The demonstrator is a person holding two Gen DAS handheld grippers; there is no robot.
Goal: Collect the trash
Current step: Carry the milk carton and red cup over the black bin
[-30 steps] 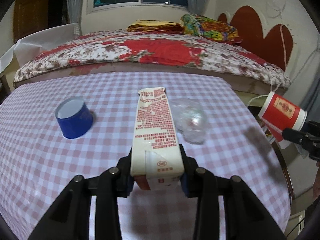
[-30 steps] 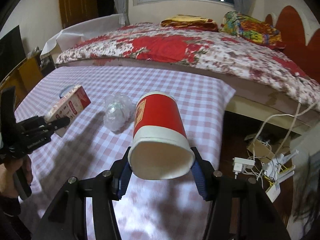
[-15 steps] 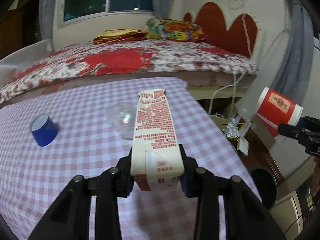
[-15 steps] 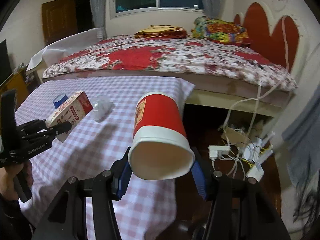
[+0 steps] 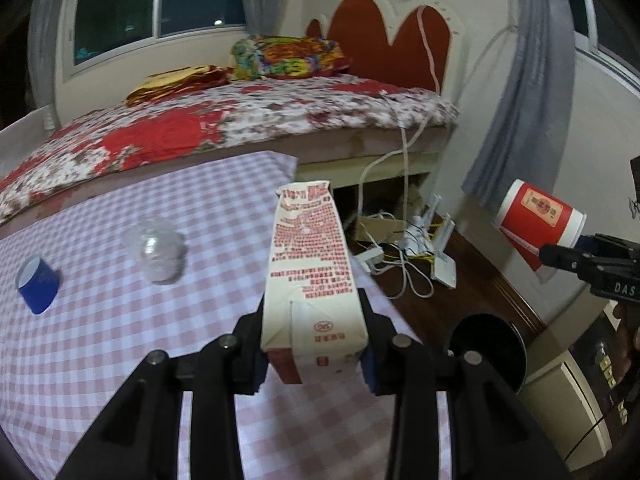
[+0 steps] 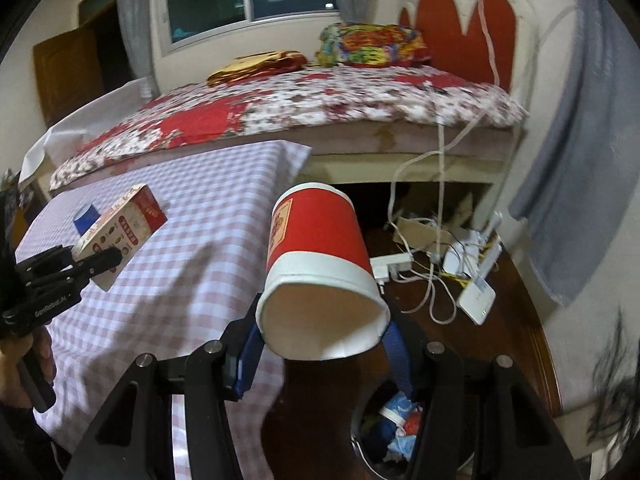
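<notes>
The left gripper [image 5: 314,354] is clamped on the lower end of a white and red milk carton [image 5: 310,276], which is lifted above the near edge of a table with a pink checked cloth [image 5: 100,352]. The right gripper [image 6: 322,338] grips a red paper cup [image 6: 316,248] near its white rim, mouth facing the camera, out over a dark wooden floor [image 6: 516,312]. Just below that gripper stands a black bin [image 6: 396,436] with crumpled waste inside. On the table lie a blue cup [image 5: 38,284] and, near it, a clear plastic cup [image 5: 162,254]. Behind the table is a bed with a red floral cover [image 5: 224,128].
</notes>
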